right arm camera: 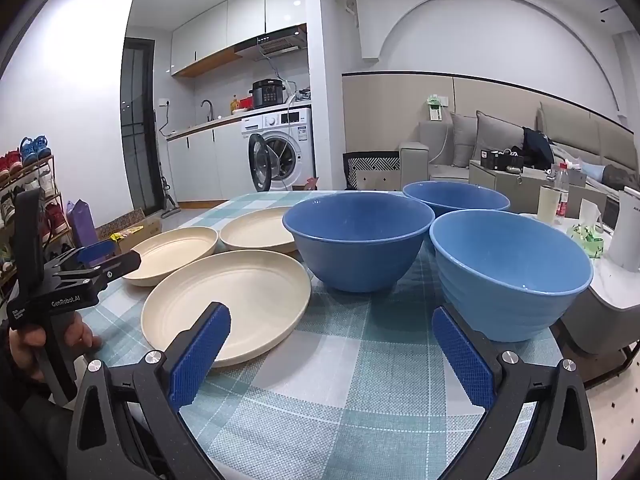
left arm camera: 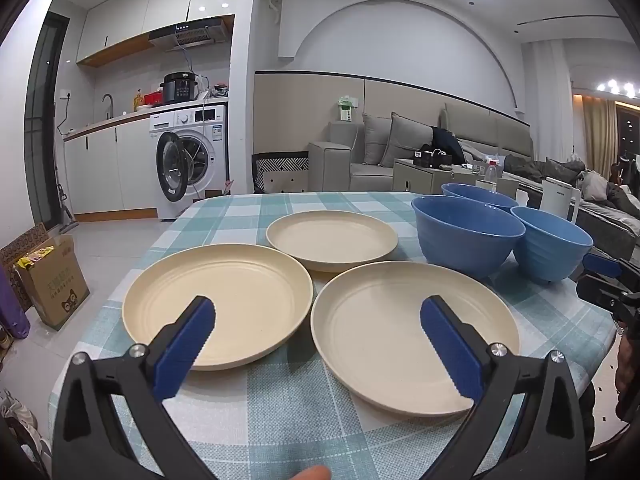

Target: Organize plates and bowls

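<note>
I hold my left gripper [left arm camera: 318, 322] and right gripper [right arm camera: 330, 334] spread and empty above the table's [right arm camera: 320, 380] near edge, plates [left arm camera: 218, 304] left, bowls [right arm camera: 358, 240] right, unstacked, so either reaches its own kind.

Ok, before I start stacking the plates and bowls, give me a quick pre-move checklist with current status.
1. Left gripper open and empty: ok.
2. Right gripper open and empty: ok.
3. Three cream plates lying flat, none stacked yet: ok.
4. Three blue bowls upright and empty: ok.
5. Near right bowl well in from the table edge: not ok, it sits close to it.
6. Plates free of cracks or residue: cannot tell.
</note>
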